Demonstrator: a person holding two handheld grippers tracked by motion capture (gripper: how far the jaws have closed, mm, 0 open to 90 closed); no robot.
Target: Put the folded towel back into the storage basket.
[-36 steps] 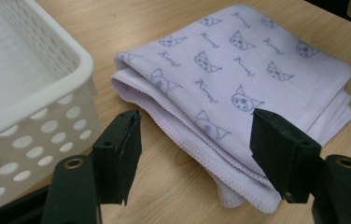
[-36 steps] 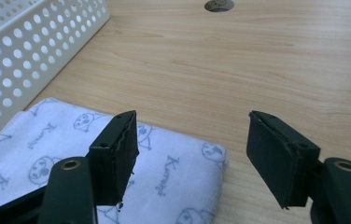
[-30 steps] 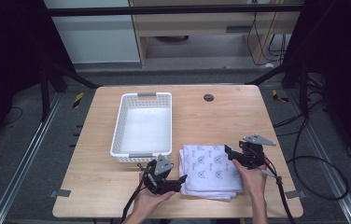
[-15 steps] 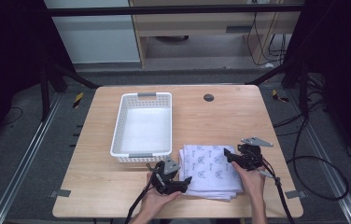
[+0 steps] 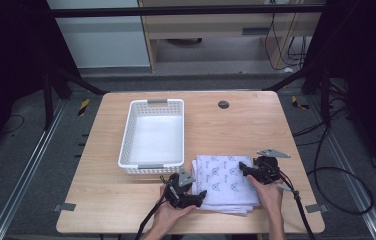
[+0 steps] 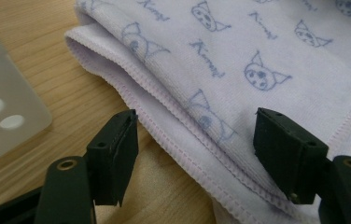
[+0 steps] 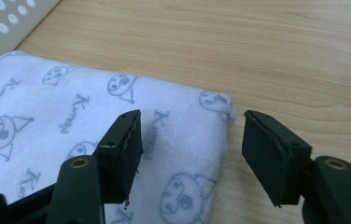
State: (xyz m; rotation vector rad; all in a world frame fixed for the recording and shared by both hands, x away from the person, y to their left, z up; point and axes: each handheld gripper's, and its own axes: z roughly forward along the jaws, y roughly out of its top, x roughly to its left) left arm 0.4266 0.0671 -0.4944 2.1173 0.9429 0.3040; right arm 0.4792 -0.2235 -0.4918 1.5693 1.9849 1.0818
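A folded white towel [image 5: 226, 182] with blue cat prints lies on the wooden table near its front edge. My left gripper [image 5: 199, 196] is at the towel's left front corner and points right. In the left gripper view the towel's [image 6: 239, 56] hemmed edge runs between the jaws of the left gripper [image 6: 195, 123]. They have just been opening, and the pads stand clear of the cloth. My right gripper [image 5: 243, 170] is at the towel's right side. In the right gripper view the towel's [image 7: 47, 107] corner lies between the spread jaws of the right gripper [image 7: 192, 121], untouched.
A white perforated basket [image 5: 153, 132] stands just left of and behind the towel, and its wall is close to my left gripper [image 6: 1, 112]. A dark round cap [image 5: 223, 104] sits in the table's far part. Bare tabletop [image 5: 101, 200] lies at the front left.
My left gripper has slid right and slightly down onto the towel's left front corner. My right gripper has hardly moved.
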